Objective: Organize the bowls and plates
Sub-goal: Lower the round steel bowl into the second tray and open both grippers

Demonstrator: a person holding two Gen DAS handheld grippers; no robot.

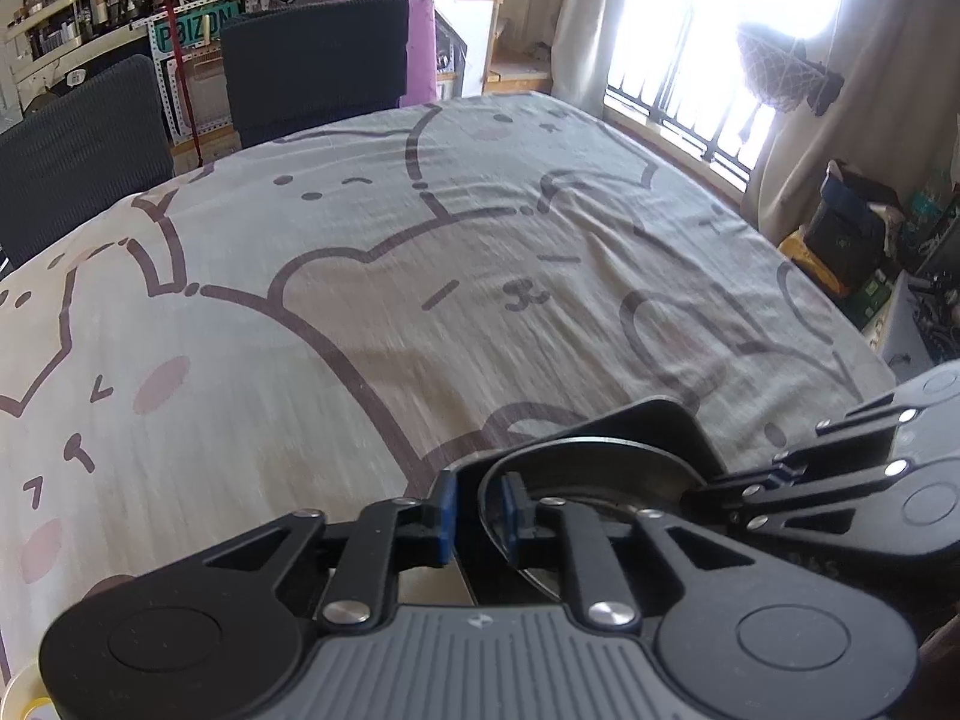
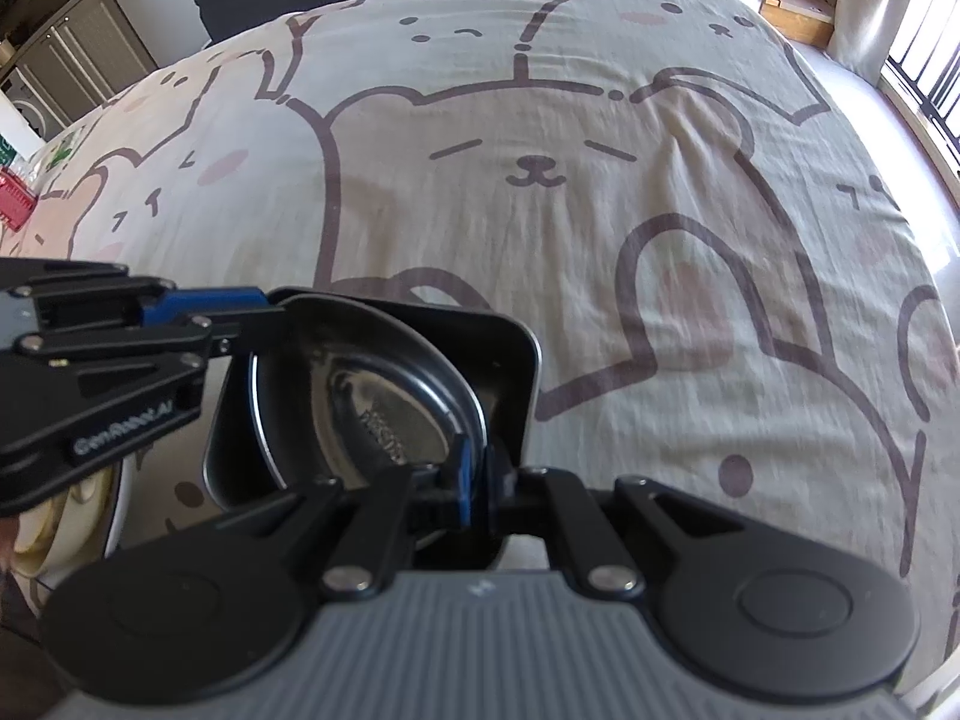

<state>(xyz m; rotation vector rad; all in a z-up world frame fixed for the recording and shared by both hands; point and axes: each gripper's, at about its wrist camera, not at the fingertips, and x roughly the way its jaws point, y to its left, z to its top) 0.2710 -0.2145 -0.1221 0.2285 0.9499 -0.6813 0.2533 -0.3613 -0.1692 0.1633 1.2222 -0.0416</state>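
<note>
A shiny metal bowl (image 2: pixel 384 402) sits inside a black square plate (image 2: pixel 510 360), both held just above the bear-print tablecloth. My right gripper (image 2: pixel 477 480) is shut on their near rims. My left gripper (image 1: pixel 480 516) is shut on the opposite rims of the same bowl (image 1: pixel 594 468) and black plate (image 1: pixel 654 420). The left gripper also shows at the left of the right wrist view (image 2: pixel 240 312). The right gripper's linkage shows at the right of the left wrist view (image 1: pixel 840 480).
The table with the bear-print cloth (image 2: pixel 540 168) stretches ahead. A white dish with pale contents (image 2: pixel 72 516) sits at the near left edge. Dark chairs (image 1: pixel 312 66) stand at the far side. A window with railings (image 1: pixel 690 102) is to the right.
</note>
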